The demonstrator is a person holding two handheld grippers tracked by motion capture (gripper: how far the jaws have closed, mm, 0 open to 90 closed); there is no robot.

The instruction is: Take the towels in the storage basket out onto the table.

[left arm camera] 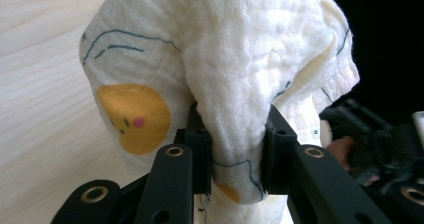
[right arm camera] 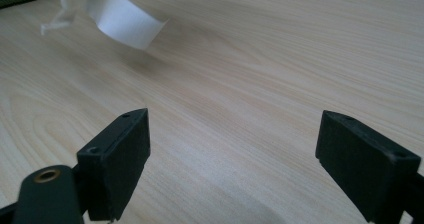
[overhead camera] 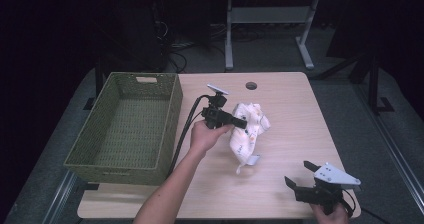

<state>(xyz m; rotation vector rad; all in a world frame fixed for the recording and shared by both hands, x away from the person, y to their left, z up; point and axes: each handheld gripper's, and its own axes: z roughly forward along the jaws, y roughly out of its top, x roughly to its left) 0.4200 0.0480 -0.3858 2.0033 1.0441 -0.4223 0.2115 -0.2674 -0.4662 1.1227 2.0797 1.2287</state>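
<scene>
Cream printed cloth [overhead camera: 248, 130] pinched in the left gripper [overhead camera: 239, 122] above the middle of the table [overhead camera: 290, 114].

Close up, the left gripper view shows a fold clamped between both jaws, a yellow chick-like print and blue lines; from above, the bundle hangs lengthwise toward the person, beside the green woven basket [overhead camera: 125, 126]. Right gripper [overhead camera: 299, 173] rests wide open, holding nothing, at the near right corner. Its white tag [right arm camera: 129, 20] bears no legible writing.

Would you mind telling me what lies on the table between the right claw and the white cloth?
Nothing: bare wooden table separates the open right claw from the white cloth, as the right gripper view and high view show.
</scene>
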